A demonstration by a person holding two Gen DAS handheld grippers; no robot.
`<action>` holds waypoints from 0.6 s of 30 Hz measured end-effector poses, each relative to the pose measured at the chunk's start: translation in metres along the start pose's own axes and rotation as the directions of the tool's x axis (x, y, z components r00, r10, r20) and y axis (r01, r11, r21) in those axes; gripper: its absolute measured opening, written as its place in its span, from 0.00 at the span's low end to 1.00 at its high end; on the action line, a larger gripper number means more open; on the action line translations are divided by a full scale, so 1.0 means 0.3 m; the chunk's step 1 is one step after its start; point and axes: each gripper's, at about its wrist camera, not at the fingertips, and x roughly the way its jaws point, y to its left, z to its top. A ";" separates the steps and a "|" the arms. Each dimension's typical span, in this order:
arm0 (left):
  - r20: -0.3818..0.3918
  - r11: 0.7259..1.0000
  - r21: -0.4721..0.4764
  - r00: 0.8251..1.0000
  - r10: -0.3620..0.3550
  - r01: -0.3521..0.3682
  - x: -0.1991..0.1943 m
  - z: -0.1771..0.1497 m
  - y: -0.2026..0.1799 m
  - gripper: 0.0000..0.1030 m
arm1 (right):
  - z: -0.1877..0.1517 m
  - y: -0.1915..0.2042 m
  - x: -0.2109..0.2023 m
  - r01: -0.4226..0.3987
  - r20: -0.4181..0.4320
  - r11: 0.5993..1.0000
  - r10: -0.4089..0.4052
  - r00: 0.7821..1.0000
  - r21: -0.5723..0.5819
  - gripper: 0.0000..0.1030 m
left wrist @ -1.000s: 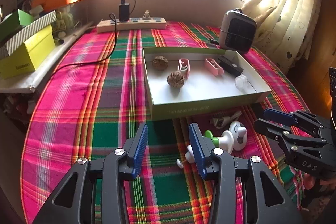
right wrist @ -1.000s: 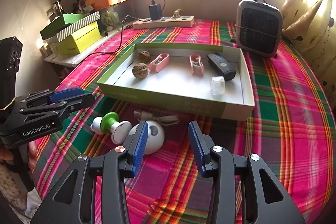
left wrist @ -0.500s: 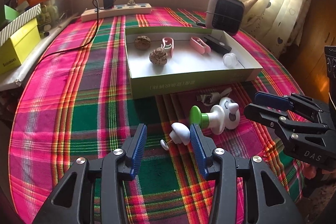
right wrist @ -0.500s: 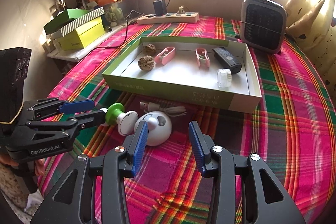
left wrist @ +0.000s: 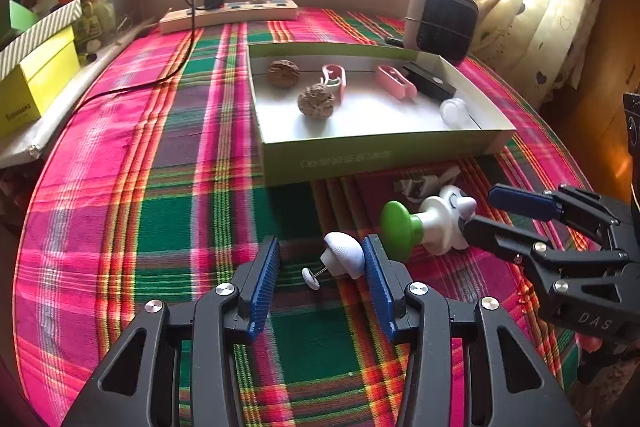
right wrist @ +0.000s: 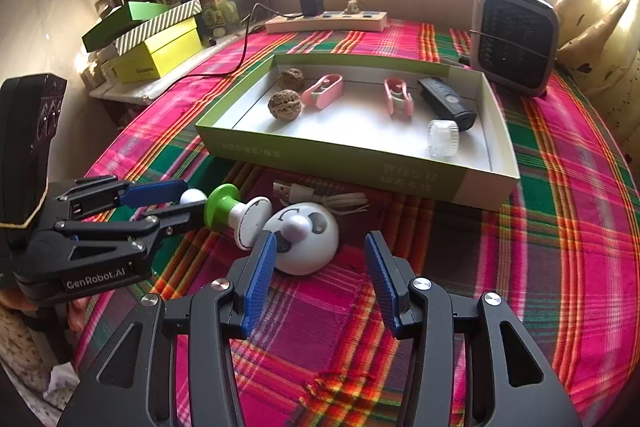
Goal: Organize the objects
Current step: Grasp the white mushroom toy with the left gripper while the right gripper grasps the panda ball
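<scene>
A green cardboard tray [left wrist: 376,157] [right wrist: 352,163] holds two walnuts [left wrist: 315,101], two pink clips [right wrist: 323,91], a black remote [right wrist: 446,103] and a clear cap [right wrist: 442,138]. In front of it lie a small white mushroom-shaped piece [left wrist: 344,254], a green-and-white stamp [left wrist: 416,225] [right wrist: 236,213], a white panda dome [right wrist: 302,237] and a coiled white cable [right wrist: 320,195]. My left gripper [left wrist: 320,277] is open around the white piece, which touches the right finger. My right gripper [right wrist: 320,273] is open just short of the panda dome.
A plaid cloth [left wrist: 160,187] covers the round table. A small heater [right wrist: 514,41] stands behind the tray at the right. A power strip [left wrist: 230,15] with a charger and cable lies at the back. Yellow and green boxes [right wrist: 156,39] are stacked on the left ledge.
My left gripper has moved forward and right, so the white piece now sits between its fingers. My right gripper has closed in on the panda dome.
</scene>
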 end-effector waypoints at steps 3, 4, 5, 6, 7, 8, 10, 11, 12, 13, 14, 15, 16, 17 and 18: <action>0.003 1.000 -0.007 1.000 -0.005 0.005 0.000 0.001 0.013 0.40 | 0.004 0.009 0.019 -0.007 -0.015 1.000 0.007 1.000 -0.009 0.48; 0.003 1.000 -0.008 1.000 -0.002 0.002 0.000 0.001 0.013 0.40 | 0.007 0.011 0.026 -0.007 -0.019 1.000 0.007 1.000 -0.010 0.49; 0.004 1.000 -0.010 1.000 -0.001 0.001 0.000 0.002 0.017 0.40 | 0.008 0.013 0.031 -0.007 -0.022 1.000 0.007 1.000 -0.012 0.50; 0.006 1.000 -0.010 1.000 -0.003 0.003 0.000 0.002 0.020 0.40 | 0.011 0.015 0.035 -0.008 -0.023 1.000 0.008 1.000 -0.013 0.50; 0.006 1.000 -0.010 1.000 -0.006 0.006 0.000 0.003 0.023 0.40 | 0.013 0.017 0.041 -0.011 -0.027 1.000 0.011 1.000 -0.014 0.50; 0.007 1.000 -0.011 1.000 -0.007 0.007 0.001 0.004 0.025 0.40 | 0.014 0.018 0.047 -0.013 -0.029 1.000 0.012 0.999 -0.015 0.50; 0.008 1.000 -0.010 1.000 -0.006 0.006 0.000 0.003 0.024 0.40 | 0.018 0.019 0.058 -0.012 -0.037 1.000 0.012 0.999 -0.017 0.50; 0.009 1.000 -0.011 1.000 -0.006 0.006 0.000 0.005 0.026 0.40 | 0.019 0.018 0.062 -0.014 -0.039 1.000 0.014 0.999 -0.016 0.51; 0.011 1.000 -0.012 1.000 -0.008 0.008 0.000 0.006 0.029 0.40 | 0.020 0.016 0.065 -0.015 -0.040 1.000 0.015 0.999 -0.013 0.51; 0.012 1.000 -0.011 1.000 -0.009 0.009 0.001 0.007 0.030 0.40 | 0.021 0.016 0.065 -0.015 -0.038 1.000 0.014 0.999 -0.012 0.51; 0.011 1.000 -0.011 1.000 -0.010 0.010 0.003 0.009 0.030 0.40 | 0.023 0.013 0.067 -0.015 -0.038 1.000 0.015 0.999 -0.010 0.51; 0.011 1.000 -0.010 1.000 -0.009 0.009 0.003 0.010 0.030 0.40 | 0.026 0.012 0.069 -0.016 -0.037 1.000 0.016 0.999 -0.007 0.51; 0.011 1.000 -0.010 1.000 -0.009 0.009 0.003 0.008 0.031 0.40 | 0.028 0.010 0.070 -0.017 -0.036 1.000 0.017 0.999 -0.003 0.50; 0.012 1.000 -0.011 1.000 -0.009 0.009 0.003 0.009 0.033 0.40 | 0.031 0.006 0.072 -0.021 -0.034 1.000 0.021 0.999 0.004 0.50; 0.013 1.000 -0.013 1.000 -0.011 0.011 0.003 0.008 0.032 0.40 | 0.033 0.003 0.073 -0.023 -0.031 1.000 0.023 0.999 0.010 0.51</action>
